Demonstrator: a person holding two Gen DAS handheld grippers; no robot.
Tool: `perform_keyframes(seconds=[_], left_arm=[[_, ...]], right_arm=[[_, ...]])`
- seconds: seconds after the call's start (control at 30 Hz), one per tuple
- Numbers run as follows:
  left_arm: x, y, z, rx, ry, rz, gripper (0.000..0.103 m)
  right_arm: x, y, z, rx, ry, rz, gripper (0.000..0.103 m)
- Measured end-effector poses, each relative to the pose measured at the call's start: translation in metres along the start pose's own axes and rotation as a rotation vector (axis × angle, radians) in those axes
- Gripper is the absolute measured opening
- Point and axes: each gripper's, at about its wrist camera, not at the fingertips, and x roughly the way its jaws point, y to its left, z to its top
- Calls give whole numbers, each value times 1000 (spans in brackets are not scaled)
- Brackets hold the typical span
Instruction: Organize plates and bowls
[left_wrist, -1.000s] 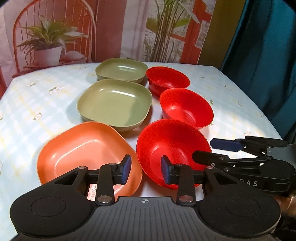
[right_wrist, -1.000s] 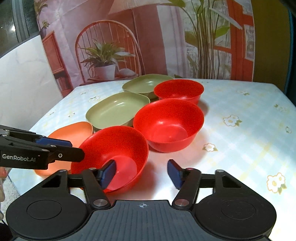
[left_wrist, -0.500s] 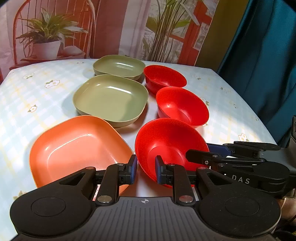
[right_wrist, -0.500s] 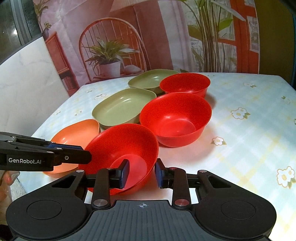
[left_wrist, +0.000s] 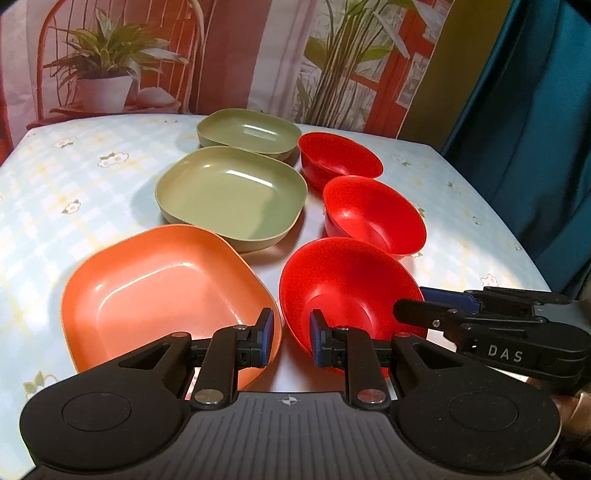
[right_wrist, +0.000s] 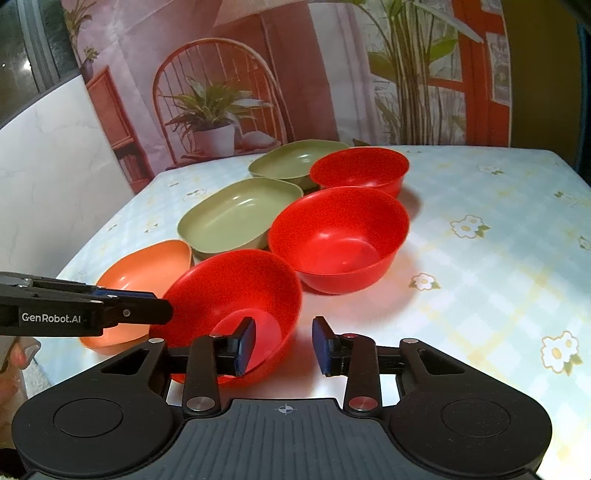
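Observation:
Three red bowls stand in a row: near (left_wrist: 351, 291) (right_wrist: 236, 291), middle (left_wrist: 373, 214) (right_wrist: 340, 236), far (left_wrist: 340, 158) (right_wrist: 360, 170). To their left lie an orange plate (left_wrist: 159, 291) (right_wrist: 147, 273) and two green plates, near (left_wrist: 231, 194) (right_wrist: 240, 214) and far (left_wrist: 249, 133) (right_wrist: 291, 160). My left gripper (left_wrist: 290, 338) is open and empty, above the gap between the orange plate and the near bowl. My right gripper (right_wrist: 282, 343) is open; its left finger is over the near bowl's right rim, its right finger outside it.
The table (right_wrist: 498, 258) has a light blue checked cloth with flowers. A photo backdrop (left_wrist: 258, 55) hangs behind its far edge. A teal curtain (left_wrist: 535, 110) hangs at the right. A white wall (right_wrist: 48, 184) stands at the left.
Both grippers narrowed half a second ago and have opened wider again. Both views have shifted a little. The dishes have not moved.

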Motion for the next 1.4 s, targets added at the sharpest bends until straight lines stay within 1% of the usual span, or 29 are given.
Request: perform_keyframes(seconds=[0.07,0.13,0.2,0.3,0.4,0.5,0.73,0.9,1.07,1.23,1.4], left_arm=[[1,1,-2,-7,4,-6,22],[2,2,-2,-10,4,-12,22],[3,1,-2,-12,7,-24,22],[2,0,-4,-2,2,-13,22],[-3,1,-2,-5,-18,-15,22],[-9,-1,-2,16,-39,-4,22],[-15,-2,7,30,-61,1,22],[-24,-4,21,33,-88,-10,22],[-27,-11,42,43,-121,-25,22],[-14,-21,65,68,-120,-39,22],[4,-24,85,48,-107,-68,22]], right_arm=[[-1,-4,-1,15,6,11,16],[0,-6,-2,29,9,30,12],[0,-6,-3,26,4,34,12],[2,-3,-2,20,0,34,11],[4,-3,-1,33,6,42,11],[4,-5,1,55,6,54,11],[-1,-4,15,64,-27,72,11],[-7,-5,25,80,-56,90,11],[-13,-11,36,102,-93,95,11],[-19,-20,52,96,-144,80,12],[-19,-32,70,83,-170,50,12]])
